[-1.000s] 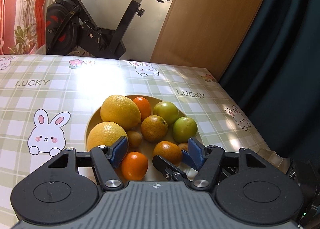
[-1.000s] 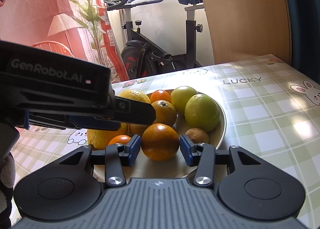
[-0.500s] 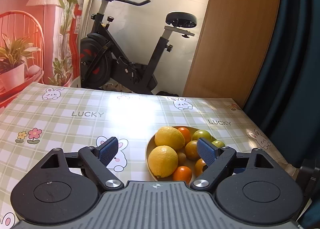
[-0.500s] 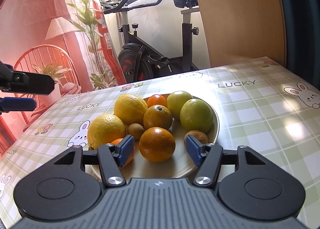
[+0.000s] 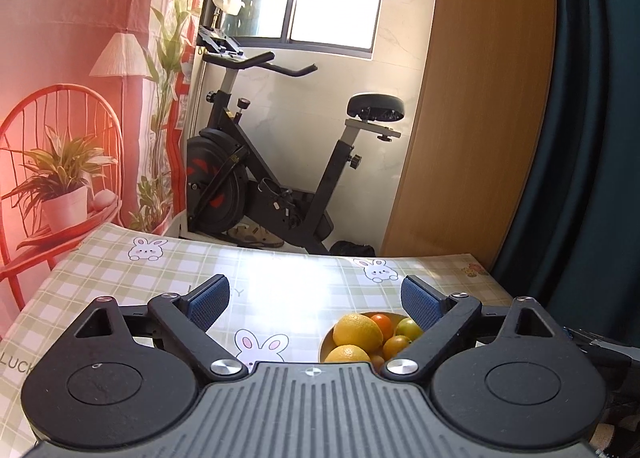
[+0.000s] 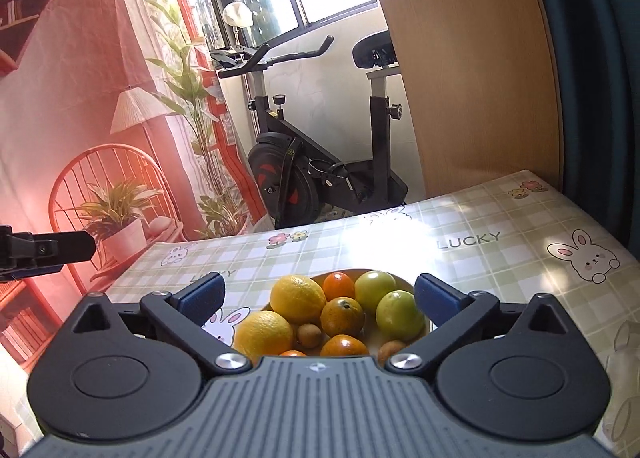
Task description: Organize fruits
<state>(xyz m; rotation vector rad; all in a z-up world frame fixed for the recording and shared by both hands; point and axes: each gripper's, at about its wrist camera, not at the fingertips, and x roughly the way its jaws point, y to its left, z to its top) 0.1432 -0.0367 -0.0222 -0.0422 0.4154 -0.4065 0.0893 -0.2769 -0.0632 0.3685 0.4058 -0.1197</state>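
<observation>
Both grippers are held above the near edge of the table (image 6: 500,218), each with its jaws spread wide and nothing between them. The left gripper (image 5: 316,300) points over bare tablecloth to the left of the bowl (image 5: 325,346); the right gripper (image 6: 320,294) points straight at the bowl (image 6: 404,281), which sits near the middle of its view.

The fruit is all in the bowl:
- two lemons (image 6: 298,298) on the left side, one behind the other;
- two green fruits (image 6: 400,314) on the right side;
- oranges (image 6: 343,316) through the middle, one at the far rim and others at the near rim;
- two small brown fruits (image 6: 309,335) low down among the rest.

No fruit lies on the tablecloth, so the task appears complete or close to it.

Hazards from this position:
- The fruit is heaped and touching. Pressing down on one piece is likely to roll its neighbours, and the near oranges could go over the rim.
- The bowl is shallow. A finger catching its rim could tip or slide it on the smooth cloth.
- The right side of the table is close to the bowl; a rolling fruit could leave the table there.
- The grippers work close together, so a careless swing could knock one against the other.
</observation>
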